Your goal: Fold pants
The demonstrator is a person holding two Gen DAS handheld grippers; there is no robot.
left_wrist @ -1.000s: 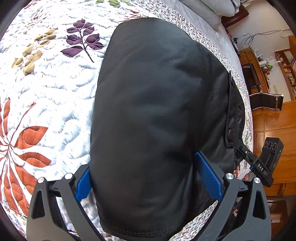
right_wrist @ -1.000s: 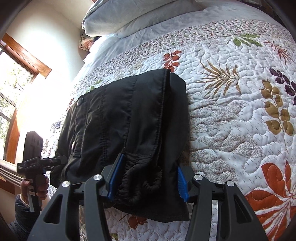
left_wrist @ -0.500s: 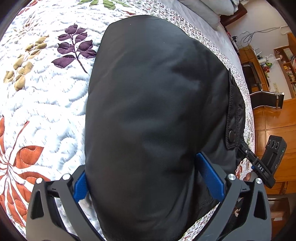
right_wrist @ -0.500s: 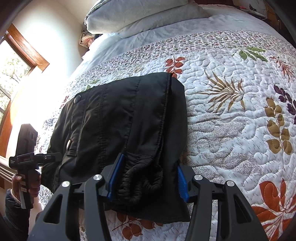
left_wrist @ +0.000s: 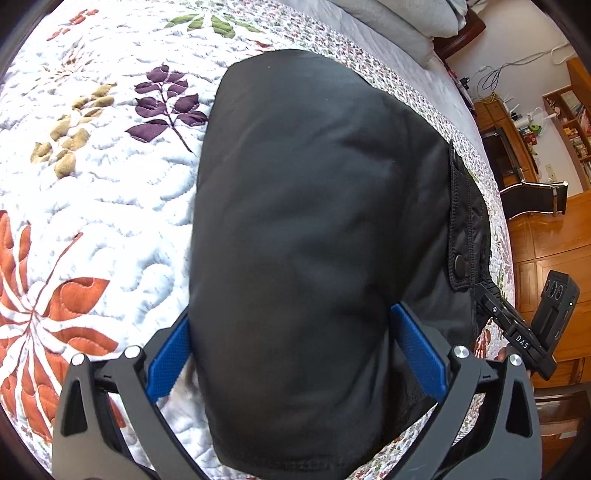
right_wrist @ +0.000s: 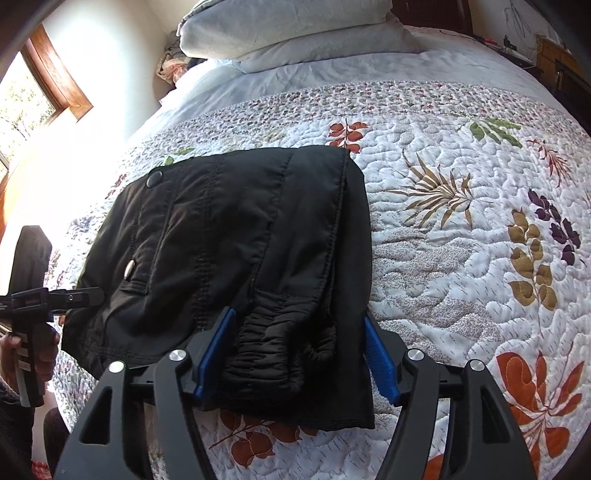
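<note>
Black pants [left_wrist: 317, 229] lie folded into a compact bundle on the floral quilt [left_wrist: 92, 206]. My left gripper [left_wrist: 291, 350] is open, its blue pads [left_wrist: 417, 354] on either side of the bundle's near end. In the right wrist view the pants [right_wrist: 229, 243] show a snap pocket and a gathered elastic waistband. My right gripper [right_wrist: 295, 354] is open, its blue pads [right_wrist: 380, 358] standing on either side of the waistband end. Each gripper shows at the edge of the other's view: the right one [left_wrist: 517, 332] and the left one [right_wrist: 33, 295].
Pillows [right_wrist: 288, 33] lie at the head of the bed. A window [right_wrist: 29, 92] is at the left. Wooden furniture and shelves [left_wrist: 546, 122] stand beyond the bed's far side. The quilt's edge [left_wrist: 498, 236] runs just past the pants.
Both grippers have drawn back a little from the pants, so more quilt shows around the bundle. The pants stay folded in place.
</note>
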